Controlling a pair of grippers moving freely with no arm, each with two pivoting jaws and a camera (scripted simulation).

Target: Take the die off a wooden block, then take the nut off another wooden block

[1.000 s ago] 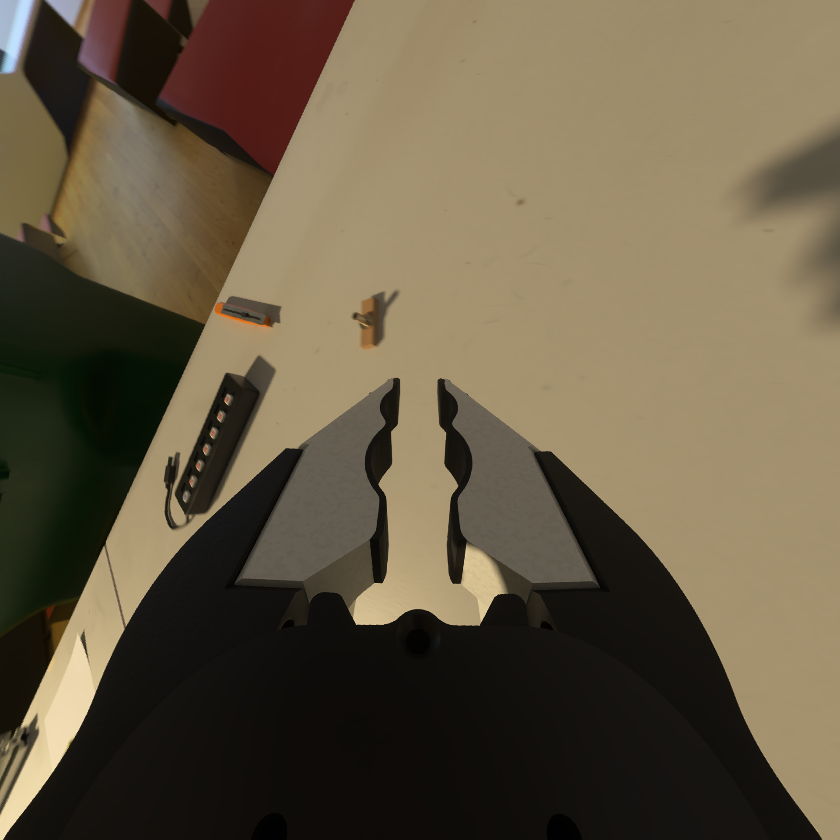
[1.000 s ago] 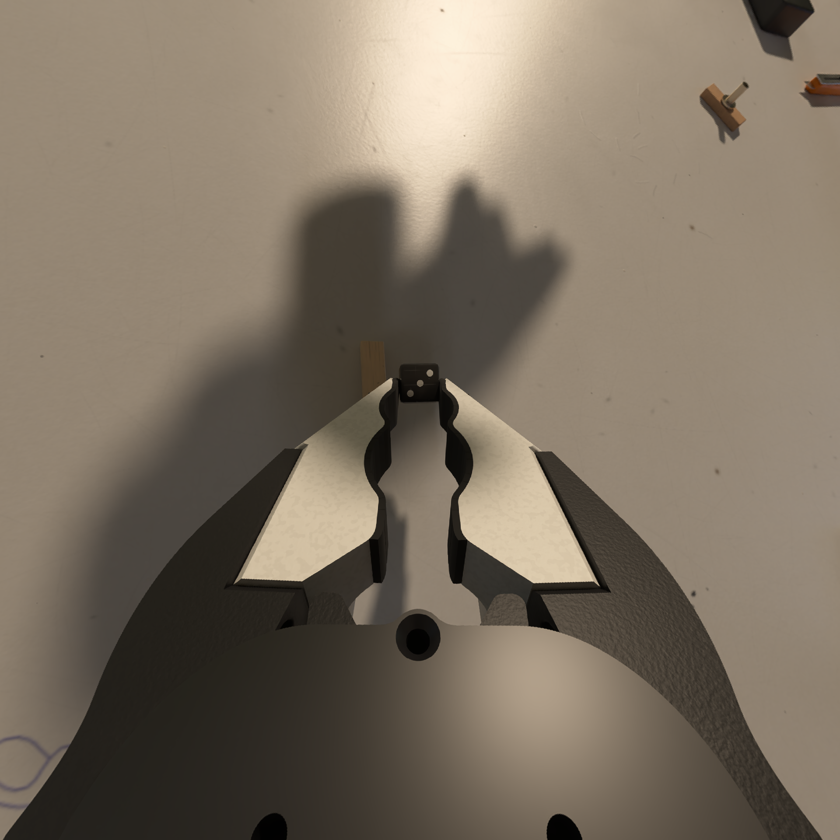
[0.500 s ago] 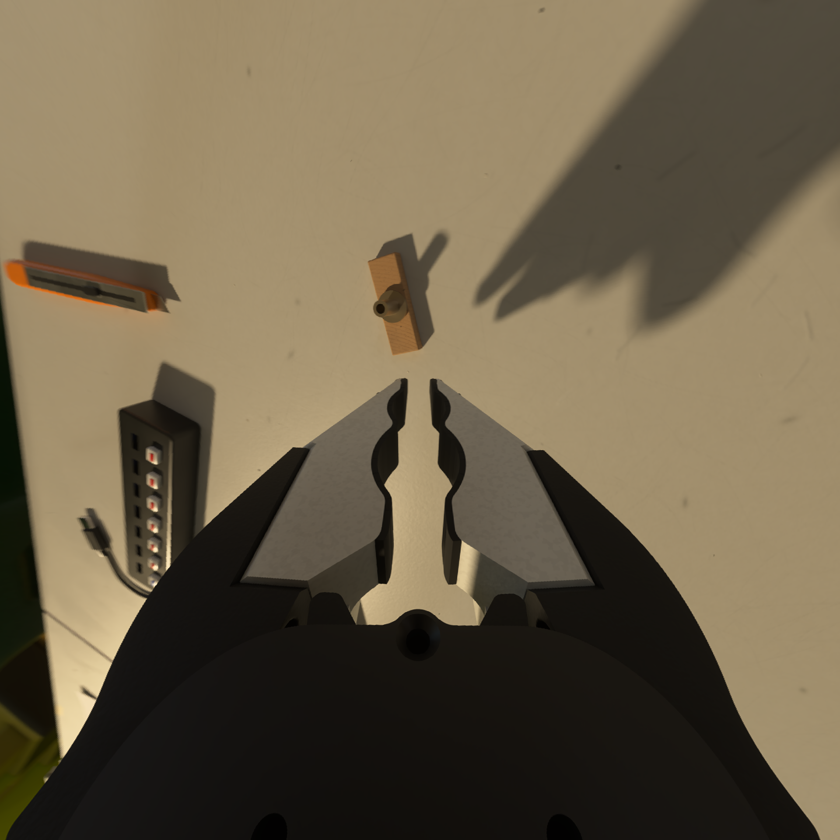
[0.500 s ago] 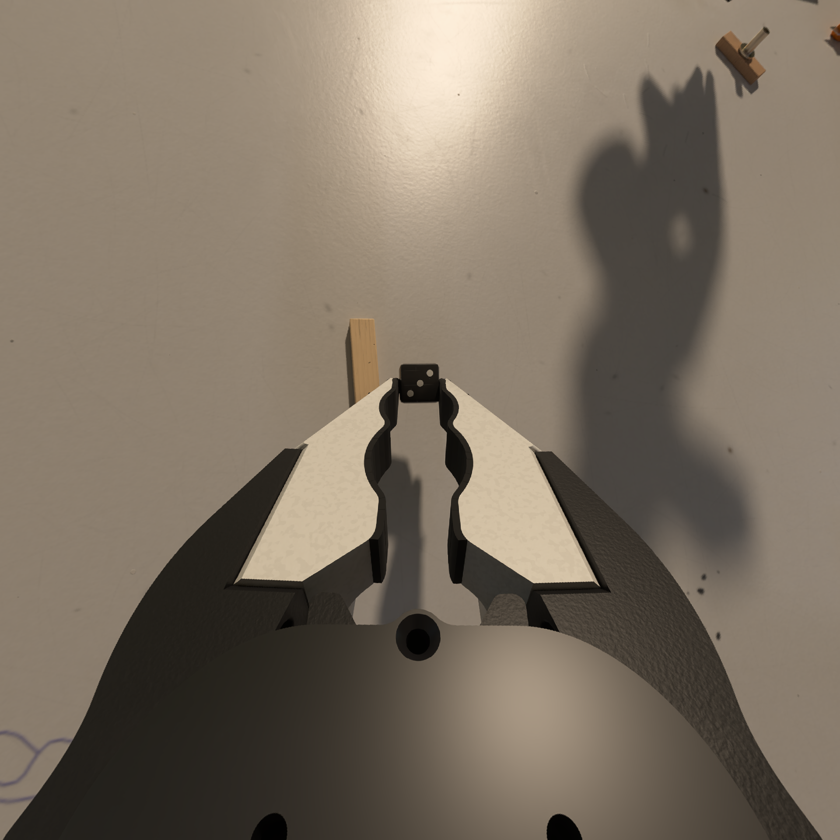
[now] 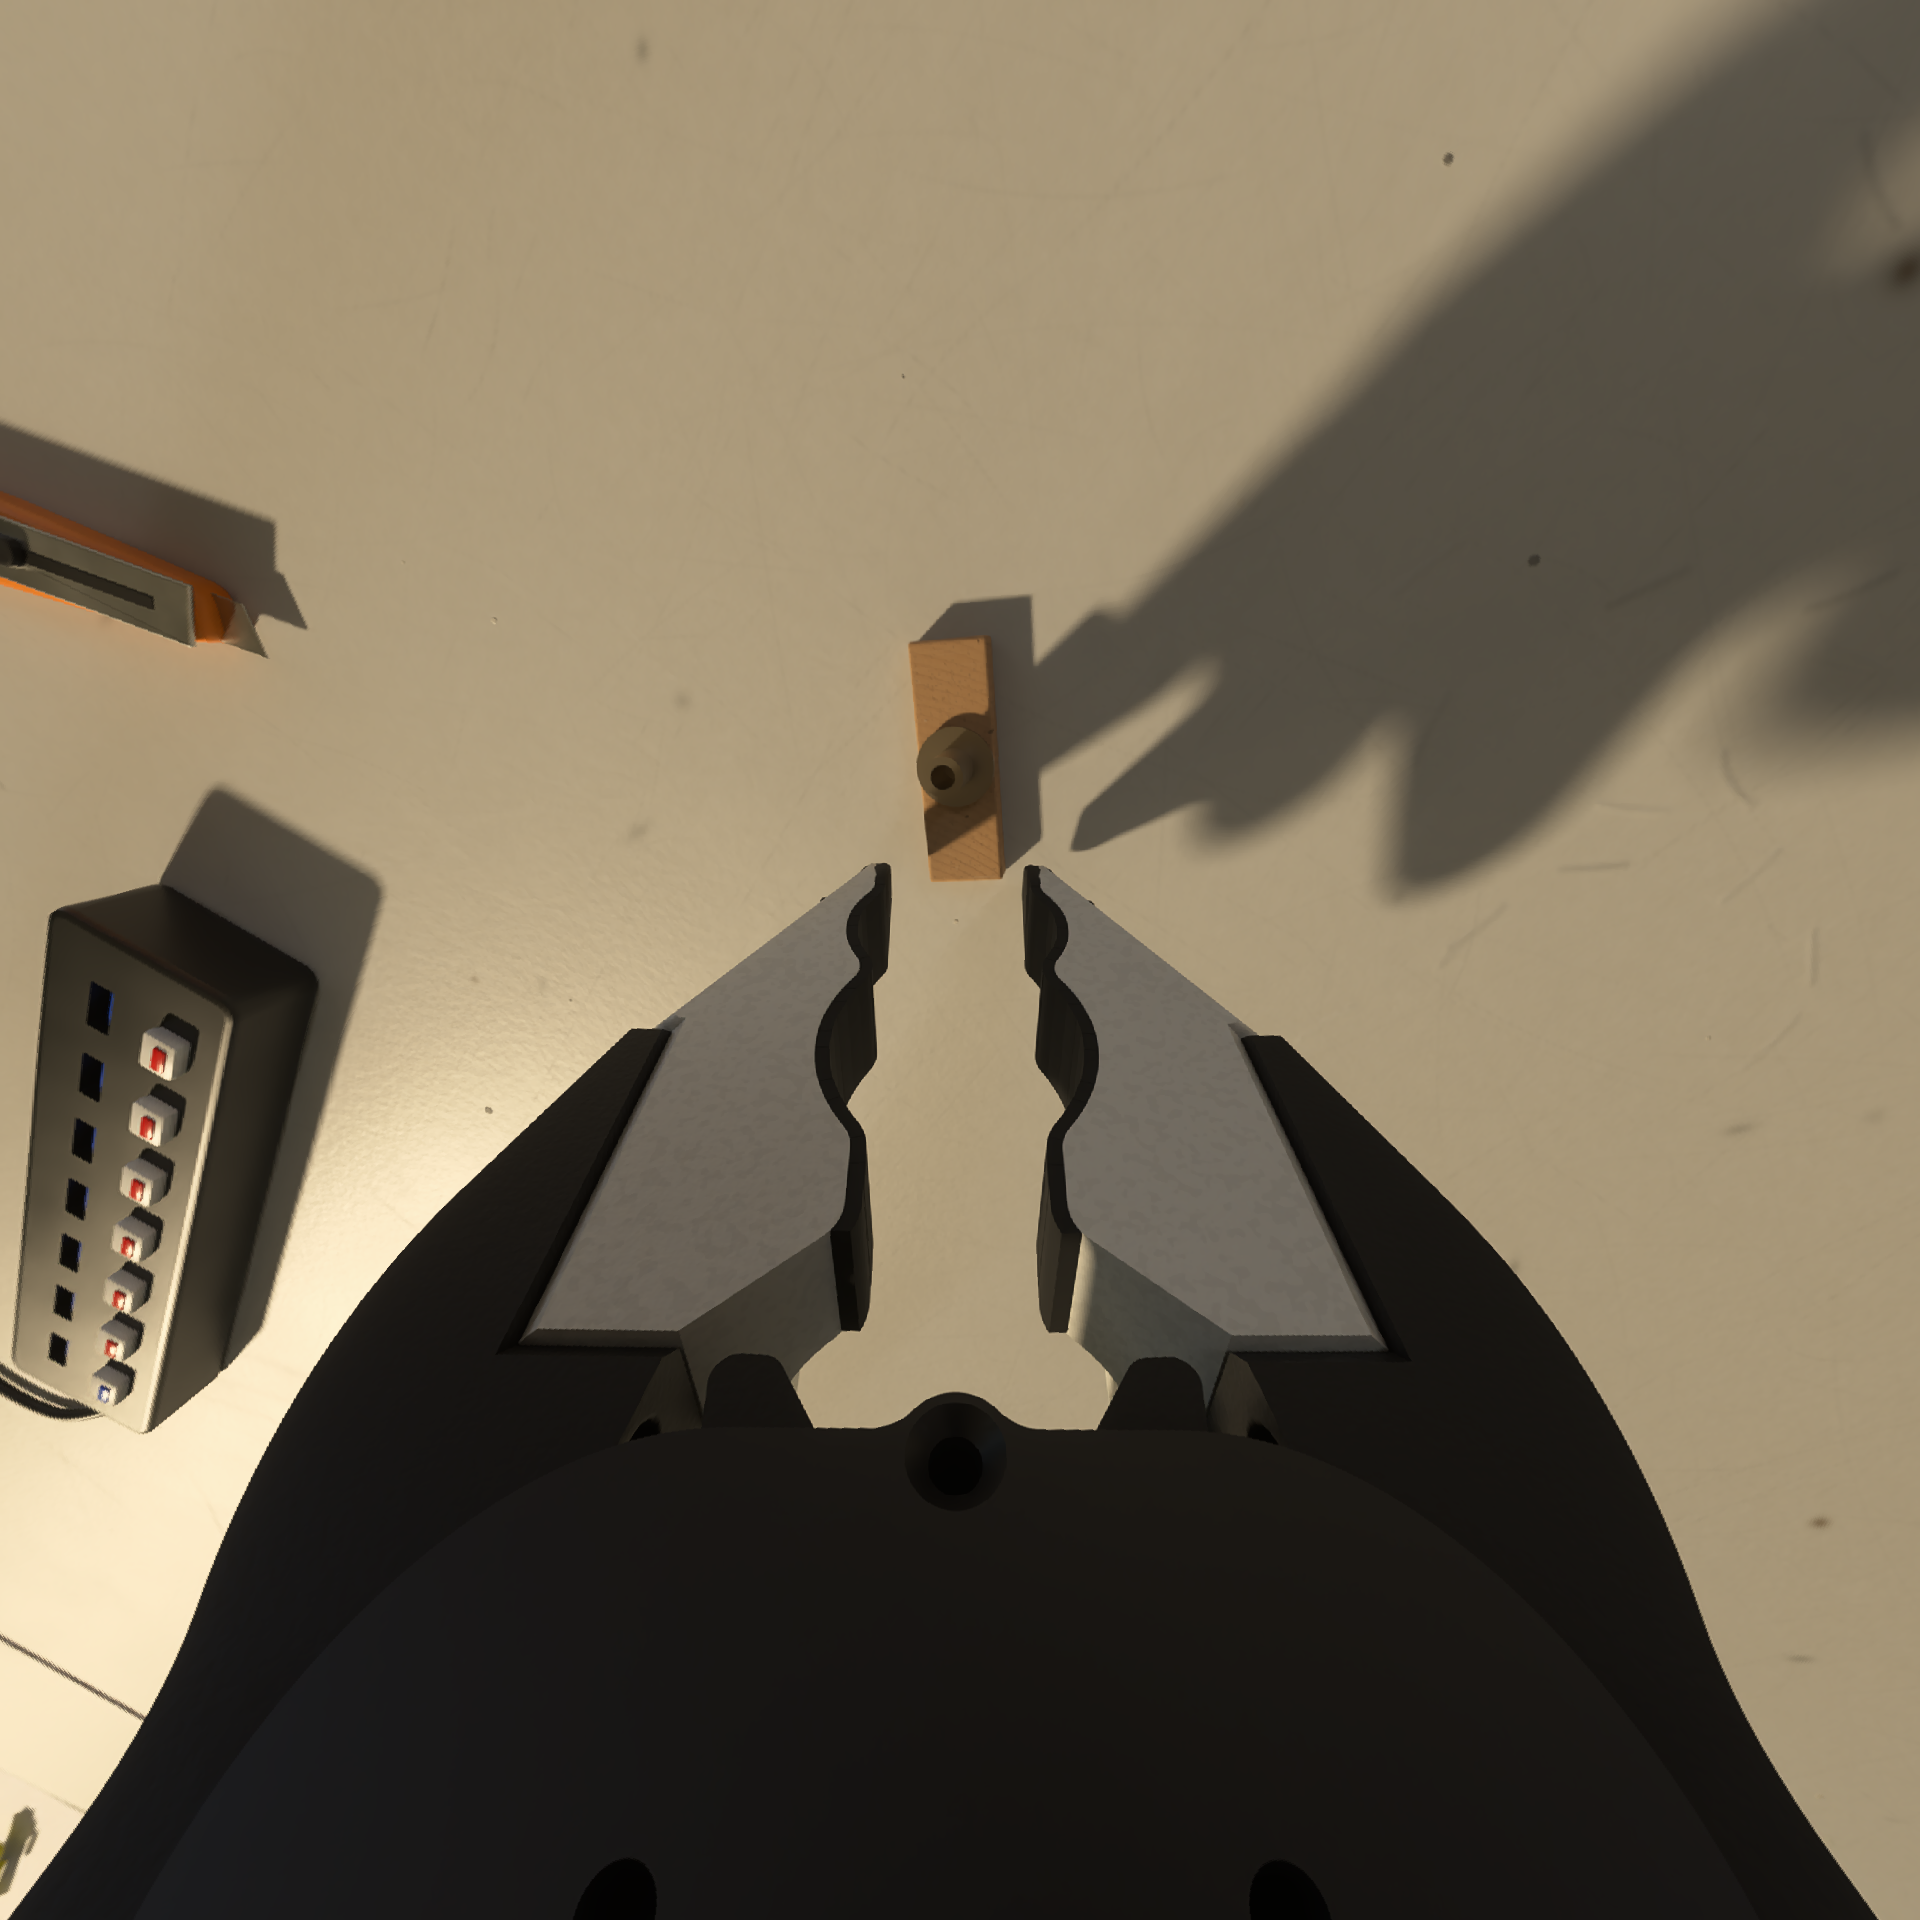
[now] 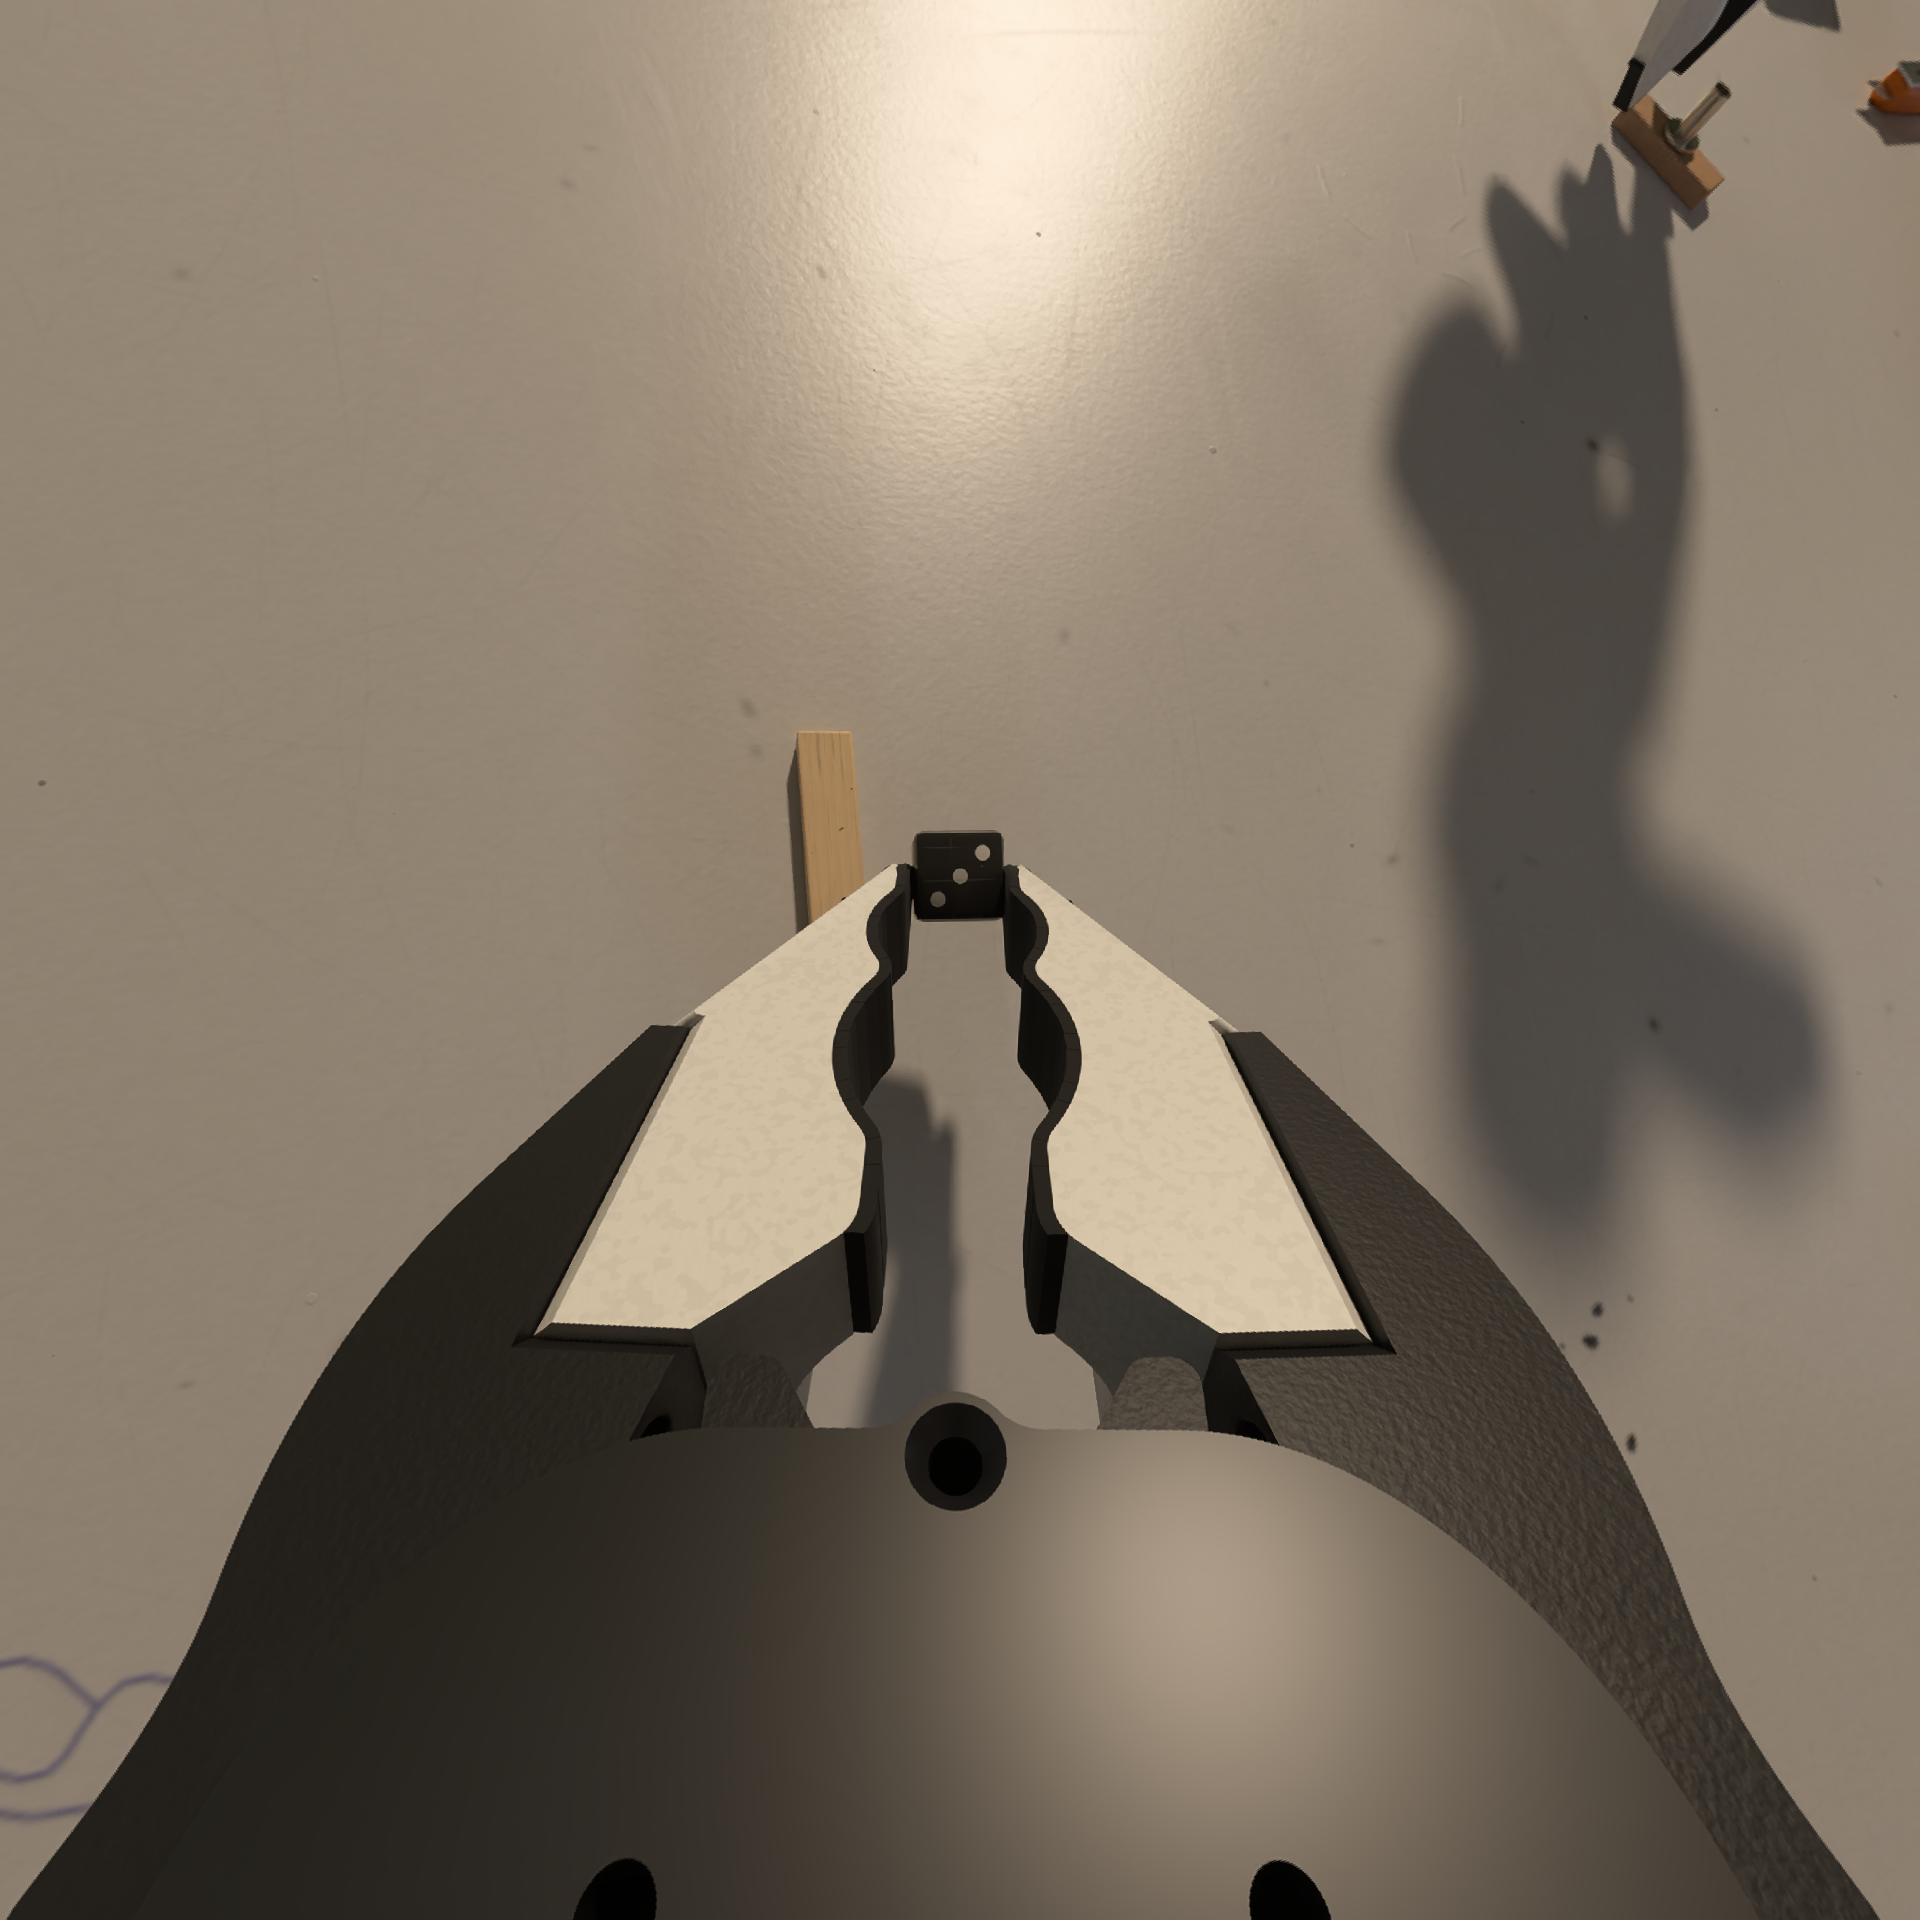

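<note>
In the left wrist view a small wooden block [image 5: 957,758] lies on the pale table with a grey nut [image 5: 947,774] standing on it. My left gripper [image 5: 956,881] is open, its tips just short of the block's near end. In the right wrist view my right gripper [image 6: 957,881] is shut on a black die [image 6: 958,875] with white pips, held above the table. A pale wooden block [image 6: 827,821] lies just left of the die, lower down. The nut's block [image 6: 1669,161] and nut [image 6: 1691,133] show far at the top right, with the left gripper's fingertips [image 6: 1662,52] above them.
An orange utility knife [image 5: 114,582] lies at the left. A black multi-switch hub [image 5: 135,1153] with a cable lies at the lower left. The grippers cast large shadows on the table to the right of the nut's block.
My left gripper has moved closer to the nut's block and its jaws have opened wider. My right gripper has kept hold of the die and risen, with the pale block showing farther from it.
</note>
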